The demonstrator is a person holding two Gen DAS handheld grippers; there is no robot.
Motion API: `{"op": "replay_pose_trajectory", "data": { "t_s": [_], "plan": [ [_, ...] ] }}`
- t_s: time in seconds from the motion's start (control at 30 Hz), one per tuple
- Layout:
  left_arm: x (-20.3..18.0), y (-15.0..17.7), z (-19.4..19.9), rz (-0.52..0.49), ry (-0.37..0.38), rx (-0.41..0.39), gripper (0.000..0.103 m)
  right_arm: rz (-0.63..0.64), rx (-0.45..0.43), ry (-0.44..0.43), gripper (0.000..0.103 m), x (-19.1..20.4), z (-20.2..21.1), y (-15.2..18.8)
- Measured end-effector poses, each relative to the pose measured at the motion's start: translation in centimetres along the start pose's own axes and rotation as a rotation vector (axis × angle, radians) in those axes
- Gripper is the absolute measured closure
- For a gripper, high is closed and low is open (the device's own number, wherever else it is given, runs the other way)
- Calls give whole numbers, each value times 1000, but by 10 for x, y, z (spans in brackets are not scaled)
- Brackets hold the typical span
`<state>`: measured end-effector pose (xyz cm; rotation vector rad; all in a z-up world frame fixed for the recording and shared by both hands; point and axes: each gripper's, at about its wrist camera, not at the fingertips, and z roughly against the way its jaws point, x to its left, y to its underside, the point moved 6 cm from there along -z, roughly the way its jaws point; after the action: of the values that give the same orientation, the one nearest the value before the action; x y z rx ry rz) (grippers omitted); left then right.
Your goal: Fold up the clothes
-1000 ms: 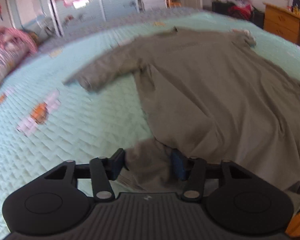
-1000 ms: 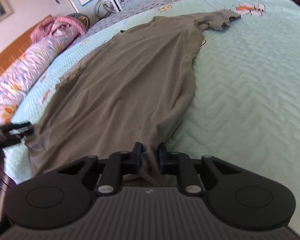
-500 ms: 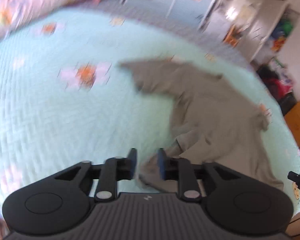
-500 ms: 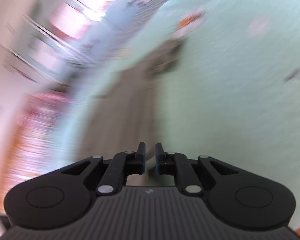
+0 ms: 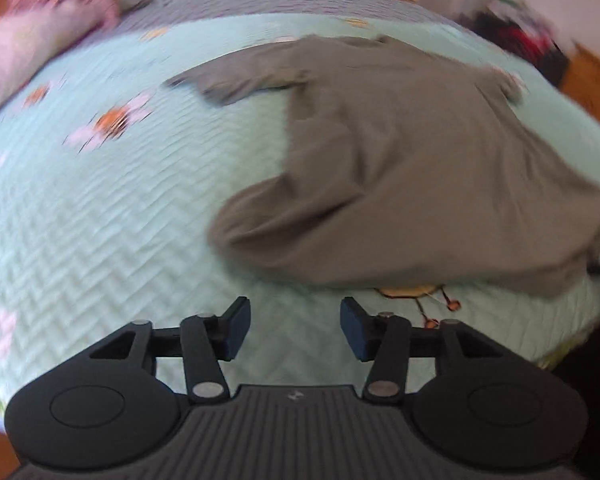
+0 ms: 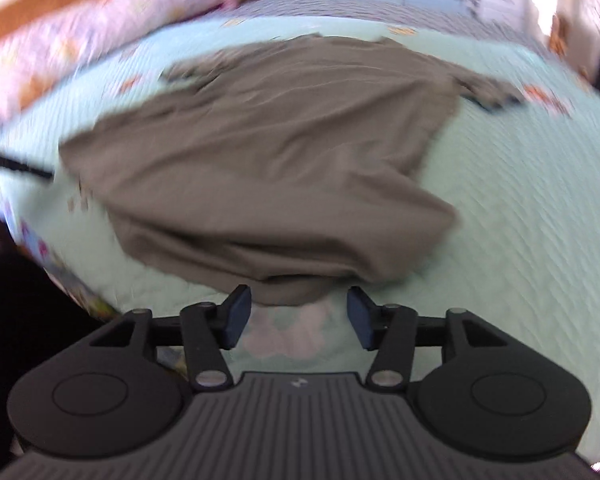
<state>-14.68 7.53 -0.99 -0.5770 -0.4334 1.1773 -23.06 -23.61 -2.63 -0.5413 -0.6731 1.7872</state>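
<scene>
A grey-brown long-sleeved shirt (image 5: pixel 412 152) lies spread on the mint quilted bedspread (image 5: pixel 100 216), its hem bunched and rumpled toward me and one sleeve (image 5: pixel 236 80) stretched out to the far left. My left gripper (image 5: pixel 294 332) is open just short of the hem, with only bedspread between its fingers. In the right wrist view the same shirt (image 6: pixel 268 152) fills the middle, and my right gripper (image 6: pixel 298 320) stands open with the lowest fold of the hem (image 6: pixel 292 292) just beyond its fingertips, apart from them. Both views are motion-blurred.
A pink floral rolled duvet (image 5: pixel 32 44) lies along the bed's far left side, also the duvet (image 6: pixel 100 36) in the right wrist view. Wooden furniture (image 5: pixel 588 76) and dark clutter stand at the far right. The bed's near edge drops off at the lower left (image 6: pixel 60 280).
Both grippers let go of the shirt's hem and opened. They pulled back toward me, and the hem now lies bunched on the bedspread ahead of them.
</scene>
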Motion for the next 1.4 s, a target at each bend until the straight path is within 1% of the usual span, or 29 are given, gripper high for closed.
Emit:
{"op": "replay_pose_trajectory", "data": {
  "t_s": [0.07, 0.1, 0.13, 0.2, 0.23, 0.27, 0.33, 0.37, 0.4, 0.43, 0.5, 0.53, 0.6, 0.67, 0.73, 0.8, 0.83, 0.9, 0.93, 0.97, 1.0, 1.07, 1.1, 1.13, 1.23, 1.37, 1.4],
  "plan": [
    [-12, 0, -11, -110, -17, -12, 47, 75, -19, 37, 49, 7, -10, -4],
    [-15, -1, -16, -160, -27, -26, 47, 69, -24, 33, 52, 7, -13, -7],
    [-18, -1, -20, -209, -37, -42, 47, 60, -29, 26, 69, 6, -15, -9],
    [-23, -7, -26, -286, -50, -82, 47, 10, -38, 9, 99, -1, -19, -16],
    [-24, -11, -28, -306, -51, -86, 51, -23, -46, 3, 99, -6, -19, -19],
    [-23, -16, -30, -301, -65, -84, 69, -71, -55, -27, 99, -11, -17, -24],
    [-17, -31, -25, -244, -92, -103, 98, -187, -78, -101, 99, -21, -9, -34],
    [-14, -40, -14, -192, -77, -139, 97, -251, -94, -141, 99, -28, -4, -40],
    [-9, -48, -4, -134, -48, -177, 97, -323, -116, -177, 99, -36, 3, -46],
    [-5, -54, 4, -87, -23, -204, 97, -380, -144, -201, 99, -45, 11, -51],
    [-1, -62, 10, -43, -2, -207, 97, -471, -195, -229, 99, -61, 23, -58],
    [1, -66, 13, -21, 9, -208, 97, -497, -204, -225, 99, -68, 25, -59],
    [1, -65, 6, -12, 11, -171, 97, -517, -193, -169, 99, -77, 19, -58],
    [-1, -60, -5, 6, 13, -119, 97, -557, -168, -128, 99, -85, 12, -54],
    [-4, -55, -18, -4, 6, -78, 96, -625, -135, -131, 99, -91, 3, -45],
    [-5, -53, -30, -12, -10, -69, 90, -667, -102, -90, 99, -96, -7, -36],
    [-5, -54, -37, -8, -6, -58, 87, -674, -90, -82, 99, -98, -13, -34],
    [-5, -64, -42, 13, -7, -70, 85, -682, -72, -59, 98, -101, -23, -33],
    [-5, -69, -45, 24, -7, -76, 80, -688, -76, -55, 98, -102, -26, -37],
    [-2, -78, -43, 49, -3, -99, 70, -700, -92, -59, 97, -105, -28, -42],
    [1, -86, -40, 75, 1, -124, 65, -724, -119, -66, 94, -108, -28, -47],
    [7, -104, -36, 126, 8, -172, 48, -790, -163, -97, 92, -116, -29, -51],
    [9, -101, -33, 130, 10, -173, 45, -794, -162, -93, 88, -119, -30, -53],
    [11, -97, -30, 134, 11, -174, 42, -795, -159, -88, 88, -121, -32, -55],
    [17, -87, -21, 146, 16, -175, 42, -712, -154, 20, 87, -119, -26, -54],
    [24, -73, -9, 162, 23, -178, 42, -529, -231, 114, 85, -94, 6, -50],
    [20, -64, -9, 120, 4, -162, 42, -483, -251, 137, 83, -88, 14, -50]
  ]
}}
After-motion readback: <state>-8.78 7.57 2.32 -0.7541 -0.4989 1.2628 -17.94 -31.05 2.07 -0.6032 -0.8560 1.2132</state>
